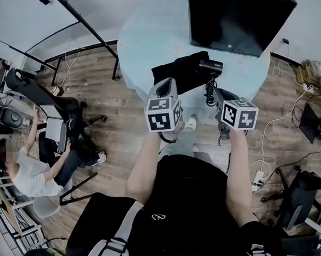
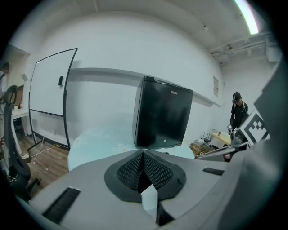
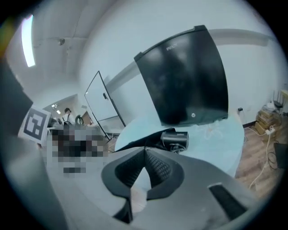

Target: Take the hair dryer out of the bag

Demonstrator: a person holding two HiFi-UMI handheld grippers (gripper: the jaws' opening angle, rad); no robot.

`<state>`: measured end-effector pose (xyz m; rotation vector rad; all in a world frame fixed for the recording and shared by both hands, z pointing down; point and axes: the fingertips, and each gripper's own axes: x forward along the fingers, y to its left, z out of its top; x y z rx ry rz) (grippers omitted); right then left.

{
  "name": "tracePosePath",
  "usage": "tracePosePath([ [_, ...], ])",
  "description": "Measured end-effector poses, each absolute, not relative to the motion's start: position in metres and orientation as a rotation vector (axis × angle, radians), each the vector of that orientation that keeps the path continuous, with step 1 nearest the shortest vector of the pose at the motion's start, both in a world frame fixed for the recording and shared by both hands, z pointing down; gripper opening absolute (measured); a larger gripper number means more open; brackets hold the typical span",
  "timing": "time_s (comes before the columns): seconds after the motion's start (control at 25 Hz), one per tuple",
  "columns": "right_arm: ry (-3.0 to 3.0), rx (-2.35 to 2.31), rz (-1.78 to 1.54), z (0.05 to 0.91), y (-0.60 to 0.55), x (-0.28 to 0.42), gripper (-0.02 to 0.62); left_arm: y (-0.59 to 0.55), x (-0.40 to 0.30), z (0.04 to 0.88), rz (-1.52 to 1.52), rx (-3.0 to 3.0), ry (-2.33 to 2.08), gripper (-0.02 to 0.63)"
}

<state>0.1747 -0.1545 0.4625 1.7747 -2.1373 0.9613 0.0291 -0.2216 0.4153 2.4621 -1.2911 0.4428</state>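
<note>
The person is standing in front of the round table [image 1: 146, 40] and is holding both tools up at chest height, back from the table's edge and not touching anything on it. The left gripper [image 2: 143, 155] is keeping its jaws pressed together, with nothing between them; only the pale tabletop and the black cabinet [image 2: 162, 114] are showing beyond its tips. The right gripper [image 3: 145, 150] is also pinching its jaws together on nothing.

The hair dryer [image 1: 211, 67] is lying on the table near the front edge, touching the right end of the black bag [image 1: 176, 72], with its body showing in the open. Its cord [image 1: 209, 92] is hanging down over the table's edge. I cannot tell if the handle is still sitting inside the mouth of the bag, because the dark cloth and the dark dryer are running into each other.

To my eye both tools are pointing a little downward at the dryer, so that it is staying in sight while the hands are away from it. I am judging that the dryer is out, or nearly out. If not, the right gripper, the one nearer to the dryer, would need opening first.
</note>
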Motion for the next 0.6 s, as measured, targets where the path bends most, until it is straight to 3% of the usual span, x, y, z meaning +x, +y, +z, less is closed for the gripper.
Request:
tracePosePath([
  [0.6,-2.547,1.956,0.445,0.327,-0.165,0.170,0.003,-0.198,0.088,0.324,0.113,2.706,-1.129,0.011],
])
